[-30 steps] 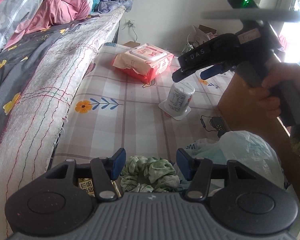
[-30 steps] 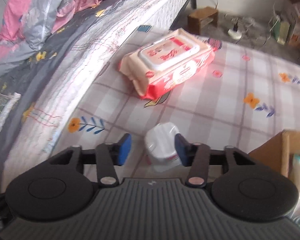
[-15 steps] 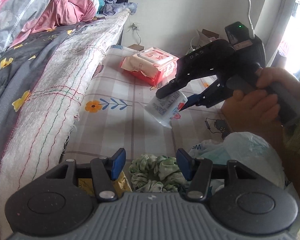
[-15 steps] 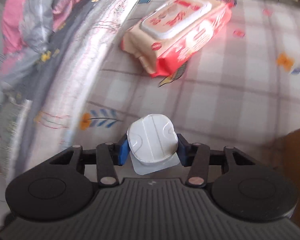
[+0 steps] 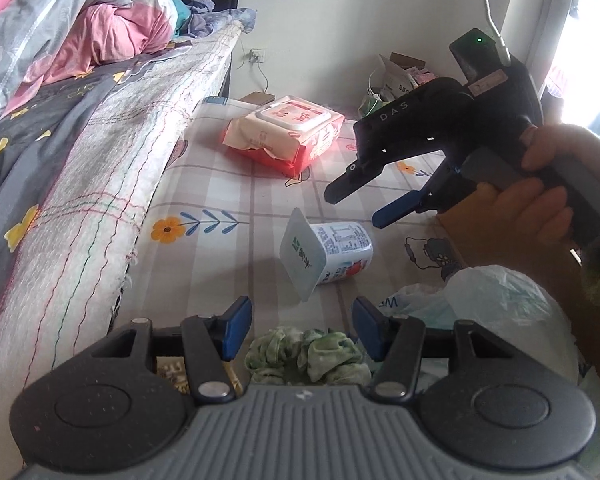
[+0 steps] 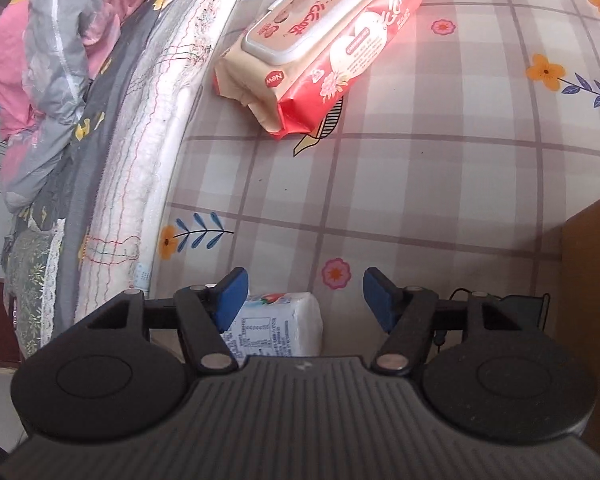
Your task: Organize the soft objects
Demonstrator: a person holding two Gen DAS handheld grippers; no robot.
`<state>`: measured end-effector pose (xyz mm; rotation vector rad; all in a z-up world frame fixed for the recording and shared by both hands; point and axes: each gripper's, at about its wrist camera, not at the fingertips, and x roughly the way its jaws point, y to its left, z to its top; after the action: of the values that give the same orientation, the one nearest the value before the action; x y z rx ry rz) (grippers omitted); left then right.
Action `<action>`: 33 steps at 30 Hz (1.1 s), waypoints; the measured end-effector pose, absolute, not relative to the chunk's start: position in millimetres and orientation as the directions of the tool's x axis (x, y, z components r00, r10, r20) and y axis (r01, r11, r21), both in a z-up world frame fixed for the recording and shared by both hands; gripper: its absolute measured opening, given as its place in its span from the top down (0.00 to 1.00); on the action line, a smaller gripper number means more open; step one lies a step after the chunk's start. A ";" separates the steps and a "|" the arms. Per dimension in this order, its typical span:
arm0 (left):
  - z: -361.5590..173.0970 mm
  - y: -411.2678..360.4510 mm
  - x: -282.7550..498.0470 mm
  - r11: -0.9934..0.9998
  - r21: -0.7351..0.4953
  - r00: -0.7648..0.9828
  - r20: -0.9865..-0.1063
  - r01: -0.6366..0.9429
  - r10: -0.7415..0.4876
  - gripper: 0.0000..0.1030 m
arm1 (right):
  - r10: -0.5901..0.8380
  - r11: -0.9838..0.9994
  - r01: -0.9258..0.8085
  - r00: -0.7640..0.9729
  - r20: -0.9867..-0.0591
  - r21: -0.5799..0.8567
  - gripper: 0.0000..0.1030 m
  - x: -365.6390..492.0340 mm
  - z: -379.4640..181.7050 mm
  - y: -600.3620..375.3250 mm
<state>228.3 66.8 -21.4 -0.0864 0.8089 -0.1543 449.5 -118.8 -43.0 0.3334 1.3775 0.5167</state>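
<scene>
A green scrunchie (image 5: 308, 356) fills the gap between the blue pads of my left gripper (image 5: 302, 332), which is shut on it and angled down over the checked floral cloth (image 5: 228, 184). A white yogurt cup (image 5: 332, 252) lies on its side on the cloth, foil lid toward the left wrist camera. My right gripper (image 5: 356, 208), held by a hand (image 5: 540, 208), hovers just above and behind the cup. Its jaws are opening and nothing is between them. In the right wrist view the cup (image 6: 276, 328) lies under the left finger of the right gripper (image 6: 304, 292).
A red and cream pack of wet wipes (image 5: 288, 136) lies farther back on the cloth. A bed with a quilted mattress edge (image 5: 100, 168) runs along the left. A white plastic bag (image 5: 492, 300) and a brown box (image 6: 592, 240) sit on the right.
The right gripper came down around the upright cup, closed on it and tipped it. It has since let go, and the cup now lies on its side. The left gripper kept still.
</scene>
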 end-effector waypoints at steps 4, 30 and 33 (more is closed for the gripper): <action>-20.6 54.2 246.0 0.982 -0.113 0.705 -0.684 0.150 -0.186 0.50 | 0.564 0.821 -0.147 0.060 -0.823 0.552 0.34 443.4 -41.5 -111.2; -15.9 46.1 257.3 0.972 -0.153 0.715 -0.658 0.179 -0.235 0.60 | 0.698 0.715 -0.017 -0.034 -0.715 0.699 0.34 455.4 -86.0 -106.6; -17.1 48.5 258.0 0.981 -0.124 0.712 -0.674 0.151 -0.195 0.59 | 0.728 0.685 0.026 -0.068 -0.683 0.728 0.31 455.9 -96.4 -106.0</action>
<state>258.0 48.5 -17.1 -0.0612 0.7545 -0.1923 455.9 -106.0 -96.4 0.6419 1.5483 0.6467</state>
